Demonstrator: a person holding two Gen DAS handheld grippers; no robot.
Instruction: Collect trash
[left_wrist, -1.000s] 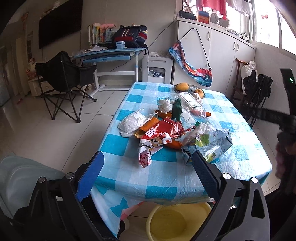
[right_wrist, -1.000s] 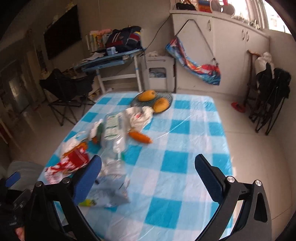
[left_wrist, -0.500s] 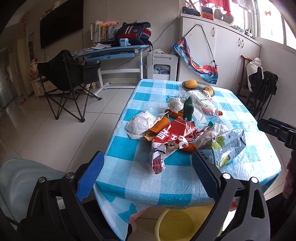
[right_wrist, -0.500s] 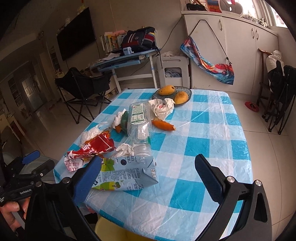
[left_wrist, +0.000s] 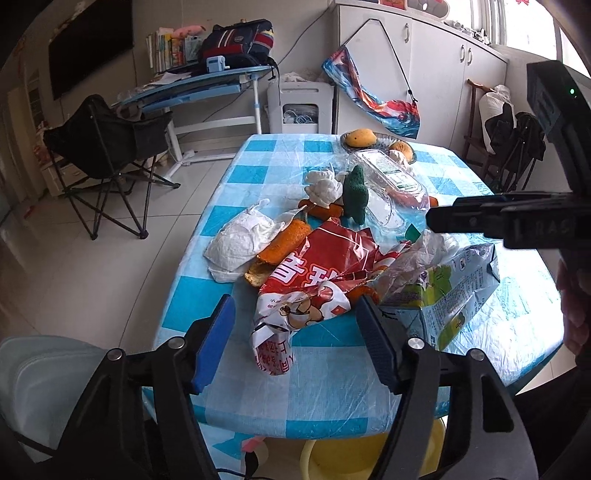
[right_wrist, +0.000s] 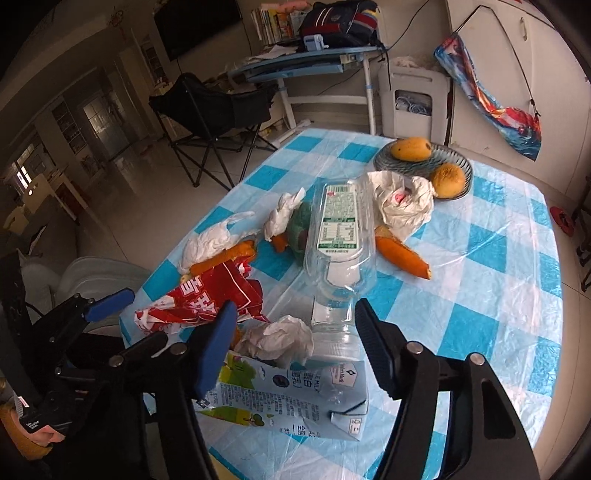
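Note:
A trash pile lies on the blue checked table (left_wrist: 258, 166): a red snack wrapper (left_wrist: 325, 269), a torn drink carton (left_wrist: 450, 295), a clear plastic bottle (left_wrist: 388, 184), a white crumpled bag (left_wrist: 240, 243) and orange peels (left_wrist: 284, 240). My left gripper (left_wrist: 295, 343) hovers over the wrapper's near end; its jaws are closing, and the pads stand apart from the wrapper. My right gripper (right_wrist: 293, 339) hangs over a crumpled tissue (right_wrist: 277, 339) and the bottle's (right_wrist: 340, 236) neck, above the carton (right_wrist: 295, 398). Its jaws are closing too, with no pad pressing on anything.
A plate (right_wrist: 424, 162) with two mangoes stands at the table's far end, beside a crumpled plastic bag (right_wrist: 402, 203). A yellow basin (left_wrist: 332, 458) sits under the near table edge. A black folding chair (left_wrist: 107, 147) and a desk (left_wrist: 192, 88) stand to the left.
Both grippers have come closer to the trash pile and lower, and both pairs of jaws have narrowed. The right view has swung over the carton and bottle.

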